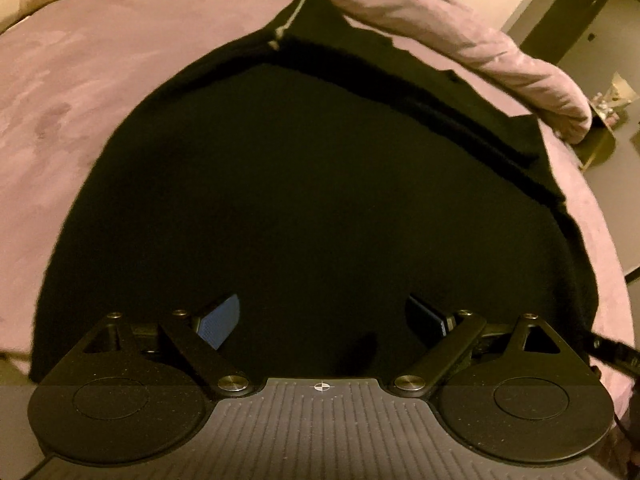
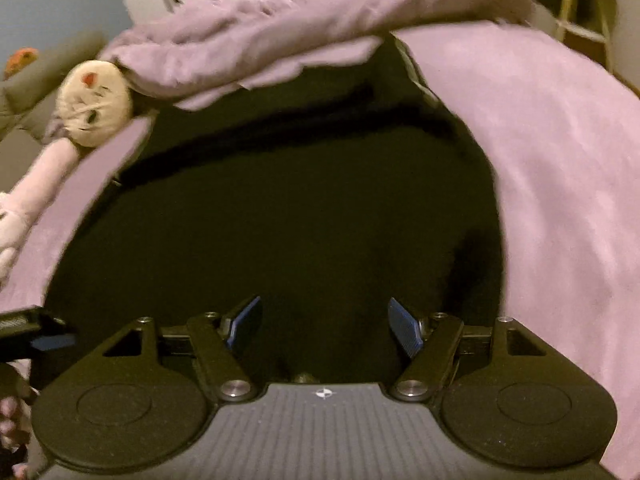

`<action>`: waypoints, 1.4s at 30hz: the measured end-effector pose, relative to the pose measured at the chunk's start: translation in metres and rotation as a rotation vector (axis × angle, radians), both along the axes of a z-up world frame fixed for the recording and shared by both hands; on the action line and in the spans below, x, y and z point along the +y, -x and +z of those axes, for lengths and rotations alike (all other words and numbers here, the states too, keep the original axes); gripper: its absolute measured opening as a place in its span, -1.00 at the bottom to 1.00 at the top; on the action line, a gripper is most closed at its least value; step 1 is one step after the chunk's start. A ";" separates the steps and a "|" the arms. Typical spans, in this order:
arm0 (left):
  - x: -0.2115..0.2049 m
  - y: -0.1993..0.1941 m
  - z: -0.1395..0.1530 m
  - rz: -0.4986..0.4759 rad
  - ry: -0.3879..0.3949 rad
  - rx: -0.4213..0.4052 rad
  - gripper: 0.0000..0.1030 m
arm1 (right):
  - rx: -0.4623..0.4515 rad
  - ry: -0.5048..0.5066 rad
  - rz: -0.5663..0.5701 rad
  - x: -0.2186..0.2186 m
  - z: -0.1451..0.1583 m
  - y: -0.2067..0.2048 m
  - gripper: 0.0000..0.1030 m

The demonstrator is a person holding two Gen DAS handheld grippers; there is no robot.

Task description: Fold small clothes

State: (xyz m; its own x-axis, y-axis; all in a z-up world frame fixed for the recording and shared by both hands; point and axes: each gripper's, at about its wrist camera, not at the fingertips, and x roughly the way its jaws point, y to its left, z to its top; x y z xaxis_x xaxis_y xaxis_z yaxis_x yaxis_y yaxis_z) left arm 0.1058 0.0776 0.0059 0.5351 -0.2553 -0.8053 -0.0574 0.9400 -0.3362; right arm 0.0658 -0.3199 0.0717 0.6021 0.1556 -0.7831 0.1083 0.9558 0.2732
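Note:
A black garment (image 1: pixel 304 200) lies spread on a pink bed cover (image 1: pixel 100 80), with a folded layer across its far part and a white tag (image 1: pixel 286 28) at the far end. It also fills the right wrist view (image 2: pixel 280 220). My left gripper (image 1: pixel 326 314) is open and empty, low over the garment's near part. My right gripper (image 2: pixel 324 320) is open and empty over the same cloth. The left gripper's finger shows at the left edge of the right wrist view (image 2: pixel 36 332).
A rumpled pink duvet (image 1: pixel 460 32) lies along the far side of the garment, also in the right wrist view (image 2: pixel 280 28). A plush doll (image 2: pixel 92 104) lies at the left of the bed. Wardrobe doors and a small shelf (image 2: pixel 580 12) stand beyond.

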 end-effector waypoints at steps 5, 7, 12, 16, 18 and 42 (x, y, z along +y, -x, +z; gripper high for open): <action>-0.006 -0.003 0.000 -0.010 -0.029 0.006 0.83 | 0.017 -0.085 -0.156 -0.053 -0.014 0.033 0.47; -0.021 -0.006 0.003 -0.047 -0.029 -0.002 0.83 | -0.009 -0.103 -0.200 -0.063 -0.013 0.041 0.48; -0.071 -0.020 0.003 -0.168 -0.063 -0.045 0.83 | -0.067 -0.086 -0.245 -0.071 -0.008 0.043 0.48; -0.073 -0.032 -0.016 -0.090 -0.067 0.044 0.81 | -0.087 -0.040 -0.296 -0.091 -0.004 0.051 0.48; -0.071 -0.034 -0.019 -0.078 -0.091 0.040 0.82 | -0.112 -0.024 -0.380 -0.114 0.003 0.061 0.48; -0.078 -0.008 -0.007 -0.107 -0.122 0.006 0.87 | -0.220 -0.315 -0.293 -0.122 0.013 0.091 0.92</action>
